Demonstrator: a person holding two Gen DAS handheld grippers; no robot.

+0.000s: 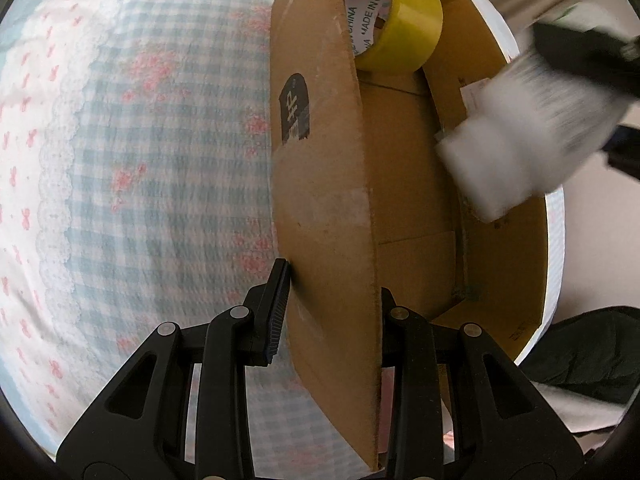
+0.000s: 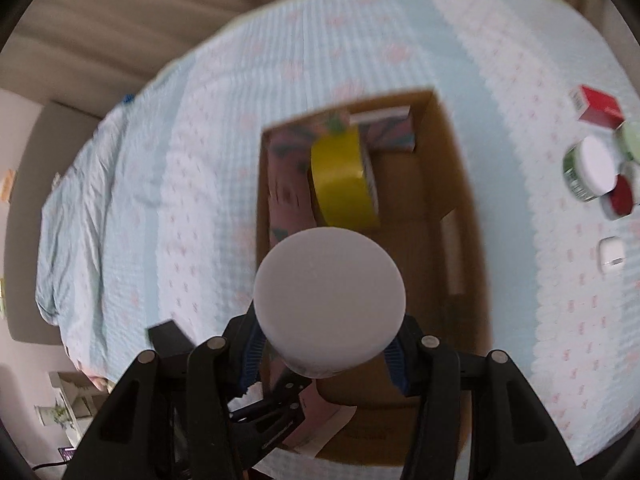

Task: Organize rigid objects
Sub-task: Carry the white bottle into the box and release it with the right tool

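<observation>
So the biggest thing here is the bed cover, pale blue check with pink flowers and white lacy bands, and on it sits an open cardboard box. The left gripper is clamped tight on the box's side flap, one finger on the outside and the other on the inside face, flap standing upright between them.

The right gripper has its jaws only a little apart and pinched on a white round jar. In the right wrist view the jar's flat round end faces the camera and fills the gap between the blue-padded fingers, hanging over the near part of the box. From the left wrist view it's a blurry white cylinder above the far wall.

Inside the box: a yellow tape roll standing on edge, leaning against pinkish packets.

Off to the side on the cover, well apart from the box: a red carton, a green tub with white lid, a red-topped tin and a small white case.
</observation>
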